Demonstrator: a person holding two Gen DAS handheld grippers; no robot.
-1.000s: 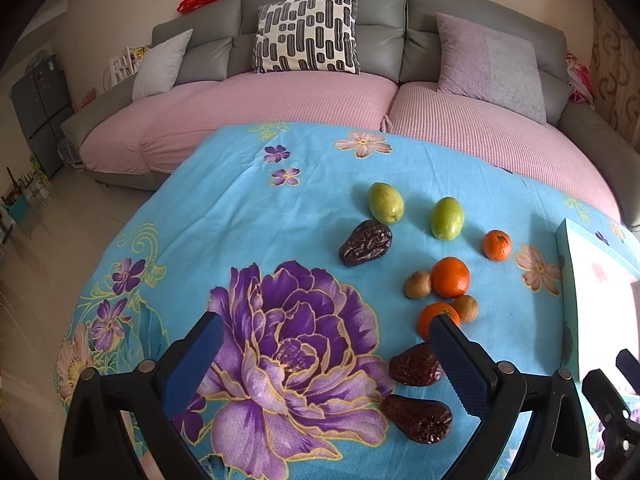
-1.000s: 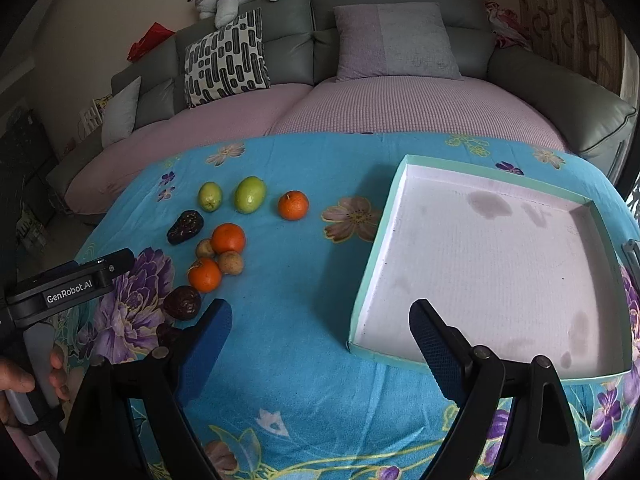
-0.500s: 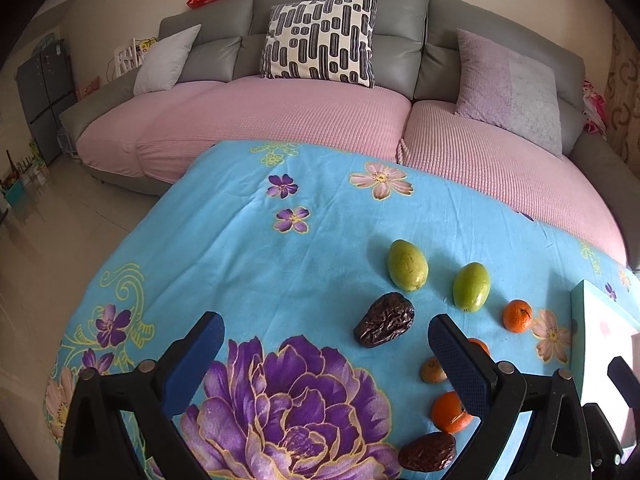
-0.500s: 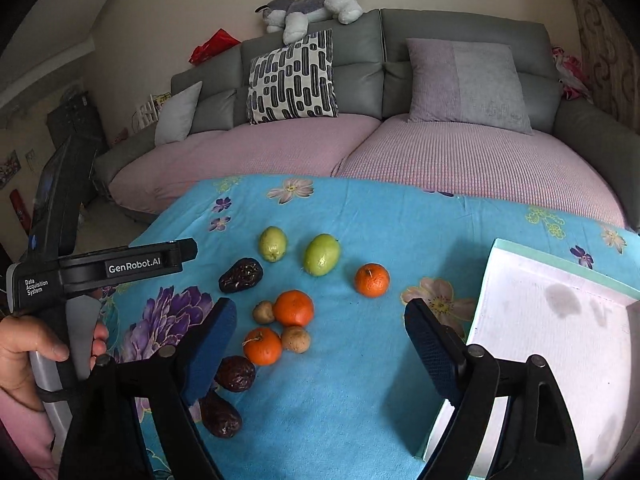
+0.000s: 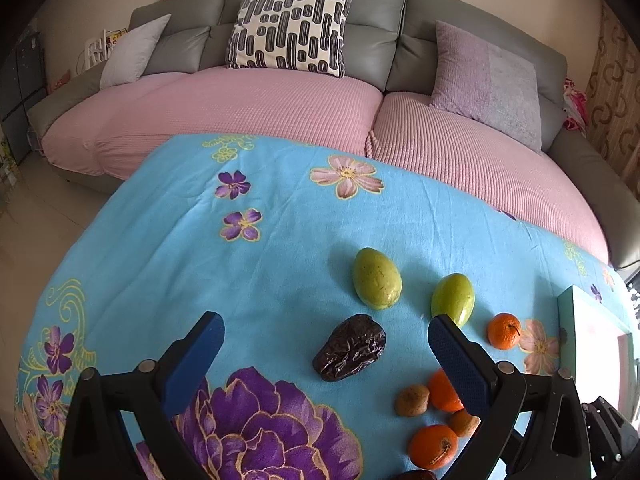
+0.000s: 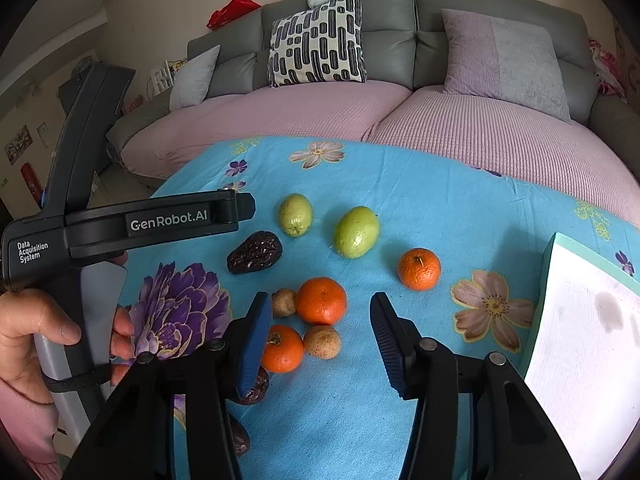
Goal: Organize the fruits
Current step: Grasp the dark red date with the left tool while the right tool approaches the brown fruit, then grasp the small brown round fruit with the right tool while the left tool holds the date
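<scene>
Currently both tools are above the blue floral cloth [image 5: 280, 248], neither holding anything.

Left gripper [image 5: 326, 344]: jaws spread wide, empty. Between its fingers I see the dark wrinkled date [image 5: 350, 347] lying on the cloth, not touched by either pad. Two green fruits sit just beyond it: one [image 5: 376, 278] to the left, the other [image 5: 453, 298] partly behind the right finger.

Right gripper [image 6: 320, 322]: jaws open, narrower than the left, also empty. It's over the cluster: a large orange [image 6: 321, 301] sits between the fingertips in the view, with a small brown fruit [image 6: 284, 302] touching it on the left, another brown one [image 6: 322, 342] just below, and a second orange [image 6: 282, 349] against the left finger. Can't tell from this angle whether the pad actually contacts that orange. A third orange [image 6: 419, 269] sits apart, toward the tray.

Tray [image 6: 576, 320], white inside with teal rim, is at the right edge, nothing visible in it; only part is in view.

A hand [image 6: 36, 332] grips the left tool's handle at the left of the right wrist view. One more dark date [image 6: 256, 386] is partly hidden under the right gripper's left finger.
</scene>
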